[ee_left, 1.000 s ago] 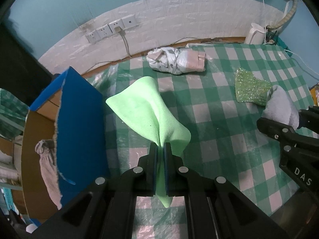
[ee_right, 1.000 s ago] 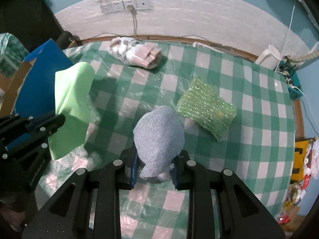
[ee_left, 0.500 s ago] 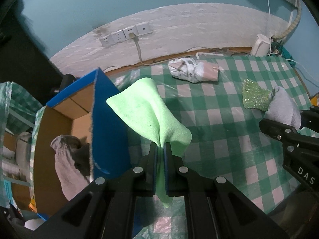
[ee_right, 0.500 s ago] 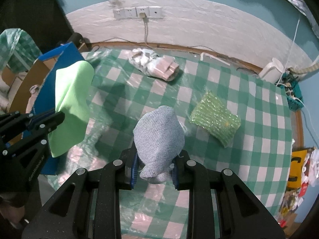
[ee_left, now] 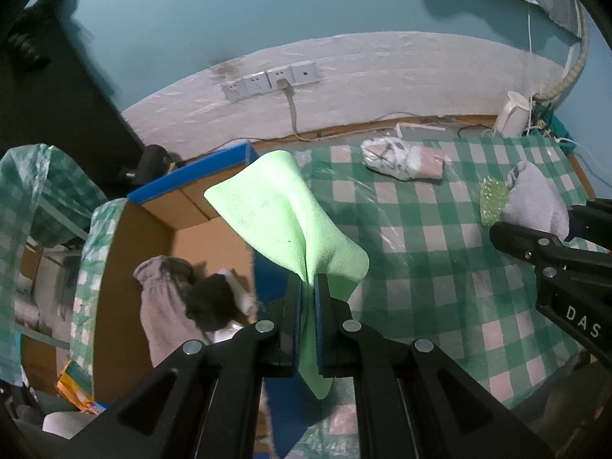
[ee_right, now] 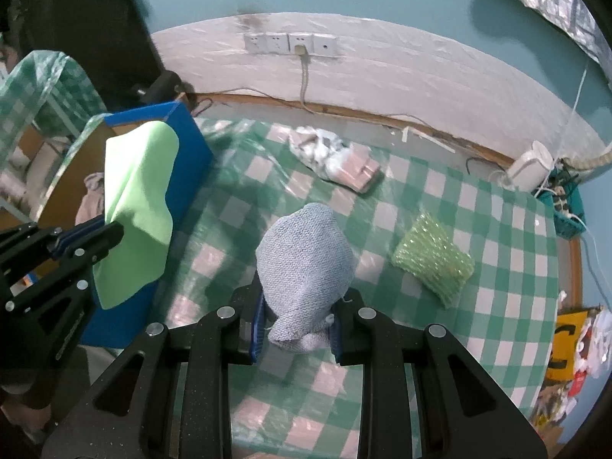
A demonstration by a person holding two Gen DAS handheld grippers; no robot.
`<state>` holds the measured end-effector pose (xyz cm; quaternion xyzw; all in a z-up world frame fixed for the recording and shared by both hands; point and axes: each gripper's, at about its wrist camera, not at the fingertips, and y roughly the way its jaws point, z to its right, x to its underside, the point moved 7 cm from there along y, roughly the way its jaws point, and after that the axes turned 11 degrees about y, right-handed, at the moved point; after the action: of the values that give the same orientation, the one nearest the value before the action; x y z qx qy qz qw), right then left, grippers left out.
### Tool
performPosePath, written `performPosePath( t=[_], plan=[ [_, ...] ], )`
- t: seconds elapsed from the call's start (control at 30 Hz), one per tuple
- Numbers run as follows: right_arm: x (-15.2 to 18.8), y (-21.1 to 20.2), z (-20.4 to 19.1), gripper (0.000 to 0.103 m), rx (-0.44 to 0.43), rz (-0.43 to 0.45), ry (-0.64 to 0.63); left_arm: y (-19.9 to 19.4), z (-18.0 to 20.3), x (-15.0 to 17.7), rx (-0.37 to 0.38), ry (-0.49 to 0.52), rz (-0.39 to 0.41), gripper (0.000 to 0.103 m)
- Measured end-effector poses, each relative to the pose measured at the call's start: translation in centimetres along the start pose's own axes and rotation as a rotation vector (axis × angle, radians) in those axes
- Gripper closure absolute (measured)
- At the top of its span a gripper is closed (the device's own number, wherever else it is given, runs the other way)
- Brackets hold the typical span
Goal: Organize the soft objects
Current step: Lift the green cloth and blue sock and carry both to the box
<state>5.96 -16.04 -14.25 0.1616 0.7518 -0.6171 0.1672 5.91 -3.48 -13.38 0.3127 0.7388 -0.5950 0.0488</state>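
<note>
My left gripper [ee_left: 308,287] is shut on a light green cloth [ee_left: 283,222], which fans upward over the edge of a blue-sided cardboard box [ee_left: 191,176]. Inside the box lie a pinkish-grey garment [ee_left: 160,306] and a dark item [ee_left: 214,302]. My right gripper [ee_right: 296,308] is shut on a bunched grey-blue knit cloth [ee_right: 304,256], held above the green checked table [ee_right: 497,306]. In the right wrist view the green cloth [ee_right: 137,206] hangs from the left gripper [ee_right: 103,233] beside the box [ee_right: 187,145]. A glittery green pouch [ee_right: 434,260] and a white-and-pink bundle [ee_right: 336,158] lie on the table.
A wall with a socket strip [ee_right: 290,44] and a hanging cable runs behind the table. A white device [ee_right: 529,166] and tangled cords sit at the far right corner. Another checked cover [ee_left: 34,191] drapes furniture left of the box. Clutter lies on the floor at the right [ee_right: 566,348].
Both grippers have risen and shifted left, each still holding its cloth. The box's open inside has come into the left wrist view, and the table looks smaller and farther below.
</note>
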Motion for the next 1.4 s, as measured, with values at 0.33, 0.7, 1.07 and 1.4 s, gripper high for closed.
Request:
performPosePath(
  t=[0.33, 0.7, 1.07, 1.4],
  plan=[
    [-1.1, -0.8, -4.0, 0.078, -0.038, 0.021, -0.057, -2.0, -3.7, 0.8, -0.026, -0.059, 0.034, 0.097],
    [-1.7, -0.8, -8.8, 0.078, -0.068, 0.024, -0.125, -3.0, -7.6, 2.3, -0.05, -0.124, 0.051, 0.097],
    [-1.8, 0.1, -14.1, 0.078, -0.105, 0.006, -0.196, -2.4, -11.3, 4.6, -0.076, -0.185, 0.029, 0.097],
    [-1.0, 1.6, -18.9, 0.078, -0.129, -0.023, -0.268, -0.2, -14.7, 7.8, -0.104, -0.25, -0.038, 0.097]
  ],
)
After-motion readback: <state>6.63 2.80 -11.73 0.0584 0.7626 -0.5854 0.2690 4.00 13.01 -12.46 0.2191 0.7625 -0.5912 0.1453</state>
